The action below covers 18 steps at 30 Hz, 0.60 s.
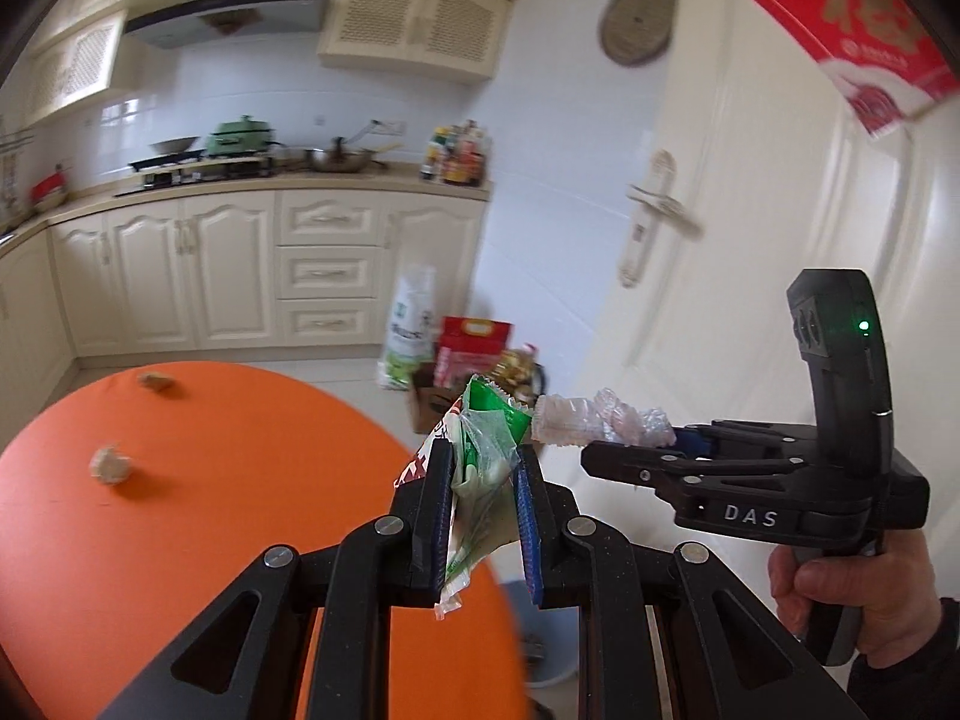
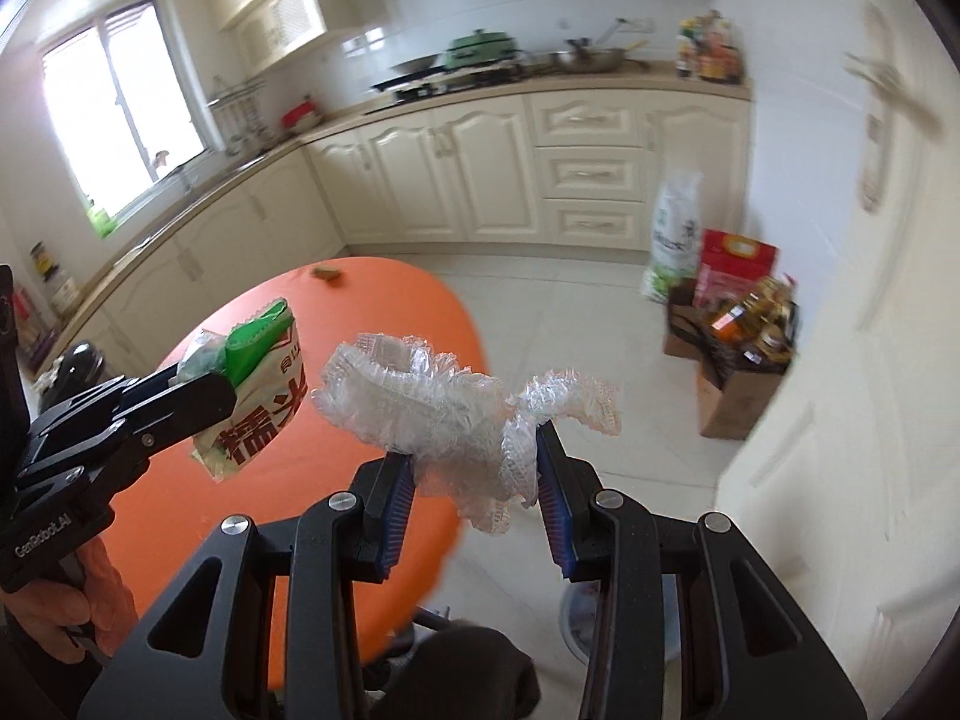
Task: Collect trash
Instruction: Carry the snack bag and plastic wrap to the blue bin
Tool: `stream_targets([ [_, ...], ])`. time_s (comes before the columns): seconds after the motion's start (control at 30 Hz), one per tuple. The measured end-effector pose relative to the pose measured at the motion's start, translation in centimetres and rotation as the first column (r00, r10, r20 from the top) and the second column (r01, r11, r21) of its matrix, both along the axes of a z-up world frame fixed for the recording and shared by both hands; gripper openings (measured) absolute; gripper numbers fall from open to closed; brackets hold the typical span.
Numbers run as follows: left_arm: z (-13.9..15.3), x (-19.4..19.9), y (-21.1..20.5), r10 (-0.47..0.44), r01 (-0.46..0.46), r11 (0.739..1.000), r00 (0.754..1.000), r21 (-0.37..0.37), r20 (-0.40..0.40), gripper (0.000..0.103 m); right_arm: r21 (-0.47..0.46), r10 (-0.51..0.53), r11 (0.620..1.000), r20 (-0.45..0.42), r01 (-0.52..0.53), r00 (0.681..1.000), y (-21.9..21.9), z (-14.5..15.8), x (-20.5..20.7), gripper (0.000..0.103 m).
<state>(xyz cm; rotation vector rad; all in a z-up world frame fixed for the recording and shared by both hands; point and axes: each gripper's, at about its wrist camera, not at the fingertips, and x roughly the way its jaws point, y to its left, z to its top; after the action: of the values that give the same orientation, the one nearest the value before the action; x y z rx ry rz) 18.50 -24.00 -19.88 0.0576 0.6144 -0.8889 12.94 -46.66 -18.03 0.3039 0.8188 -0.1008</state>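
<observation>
Scanning left to right in the left wrist view: two crumpled scraps lie on the orange table (image 1: pixel 210 510), one at the far edge (image 1: pixel 157 382), one nearer, left of centre (image 1: pixel 110 464). Both are pale, wadded and irregular; their material is too blurred to name. Neither is touched.

At centre, the left gripper (image 1: pixel 483 480) is pinching a green-and-white wrapper (image 1: pixel 486 450): thin, glossy film with a serrated top edge, creased, its long axis running up out of the blue ribbed pads and its tail hanging below them.

To the right, the right gripper (image 1: pixel 591 450) is clamped on a clear plastic cover (image 1: pixel 600 423), a crinkled, elastic-gathered film bunched into a loose roll that extends leftward, almost meeting the wrapper. In the right wrist view the cover (image 2: pixel 456 414) spills over both sides of the right gripper (image 2: pixel 474 468), soft and shapeless.

A pale round bin (image 1: pixel 540 630) shows low down, just off the table's right edge, below and between the two tools; its rim (image 2: pixel 576 618) also appears near the bottom of the right wrist view. Judgement: the drop lies downward, and both loads hang roughly above it, so neither hand is clearly nearer.
</observation>
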Motion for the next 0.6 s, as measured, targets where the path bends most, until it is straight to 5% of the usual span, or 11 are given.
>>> stream_targets([
  [0.2,-2.8,0.4,-6.0,-0.126,0.131,0.989,0.988,0.062,-0.087,0.015,0.025,-0.147,0.988,-0.089,0.15,0.985,-5.7,-4.4,-5.2,0.038],
  [0.6,-12.3,2.3,-14.9,-0.173,0.262,0.906,0.946,0.331,-0.276,0.017,0.154,-0.284,0.918,-0.39,0.366,0.876,-13.8,-22.2,-5.4,0.041],
])
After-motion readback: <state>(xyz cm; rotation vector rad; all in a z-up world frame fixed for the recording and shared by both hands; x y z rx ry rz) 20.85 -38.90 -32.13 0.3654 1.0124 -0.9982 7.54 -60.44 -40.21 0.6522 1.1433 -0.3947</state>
